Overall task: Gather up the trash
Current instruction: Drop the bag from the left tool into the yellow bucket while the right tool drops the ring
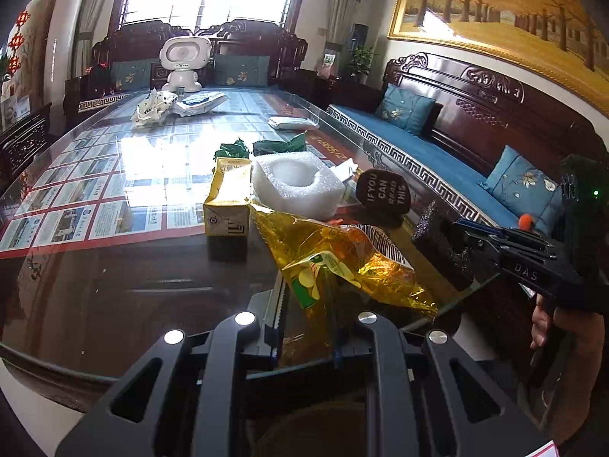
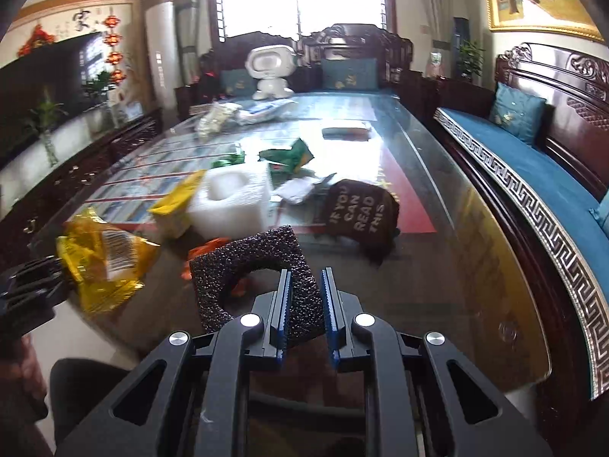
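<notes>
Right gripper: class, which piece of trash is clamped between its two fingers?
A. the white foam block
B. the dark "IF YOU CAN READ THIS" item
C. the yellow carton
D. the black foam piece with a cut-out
D: the right gripper has its blue-padded fingers pressed on the black foam piece, lifted off the glass table.

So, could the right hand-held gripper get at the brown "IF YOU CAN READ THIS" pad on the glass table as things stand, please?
Probably not yet: the right hand-held gripper is shut on a black foam piece. The brown lettered pad lies uncovered just ahead, so the path looks free once the foam is dropped.
</notes>
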The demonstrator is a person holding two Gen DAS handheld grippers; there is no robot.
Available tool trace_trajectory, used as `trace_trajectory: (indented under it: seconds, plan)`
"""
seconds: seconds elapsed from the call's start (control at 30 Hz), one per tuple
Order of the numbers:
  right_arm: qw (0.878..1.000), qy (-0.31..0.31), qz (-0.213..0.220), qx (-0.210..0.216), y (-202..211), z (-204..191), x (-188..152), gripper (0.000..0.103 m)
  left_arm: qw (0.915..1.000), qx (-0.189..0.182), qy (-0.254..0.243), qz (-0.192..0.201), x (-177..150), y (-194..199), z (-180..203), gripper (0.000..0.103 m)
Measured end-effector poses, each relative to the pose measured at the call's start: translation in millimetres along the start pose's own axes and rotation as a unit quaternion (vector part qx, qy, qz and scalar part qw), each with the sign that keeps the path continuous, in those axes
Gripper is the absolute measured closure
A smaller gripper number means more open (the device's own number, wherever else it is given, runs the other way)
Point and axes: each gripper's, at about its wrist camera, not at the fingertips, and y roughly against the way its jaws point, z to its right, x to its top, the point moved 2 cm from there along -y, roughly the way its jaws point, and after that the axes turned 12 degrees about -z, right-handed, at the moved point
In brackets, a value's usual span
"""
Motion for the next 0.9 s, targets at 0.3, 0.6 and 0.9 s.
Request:
trace_trajectory:
  seconds: [0.3,0.6,0.9]
  plan:
    - [0.996,0.046,-0.045,0.059,39.4,-35.5,-84.5,0.087,0.9966,-0.016,-0.035,-0.072,-91.8,28.0,17.6,0.084]
    - [0.989,0.061,-0.121,0.062,20.0,-62.4,-148.3,0.087,0.9867,-0.035,0.001,-0.159,-166.7,0.4,19.6,0.084]
    - [0.987,0.042,-0.150,0.050,4.8,-57.9,-168.3,0.087,0.9759,-0.047,-0.006,-0.213,-189.9,-28.8,25.5,0.043]
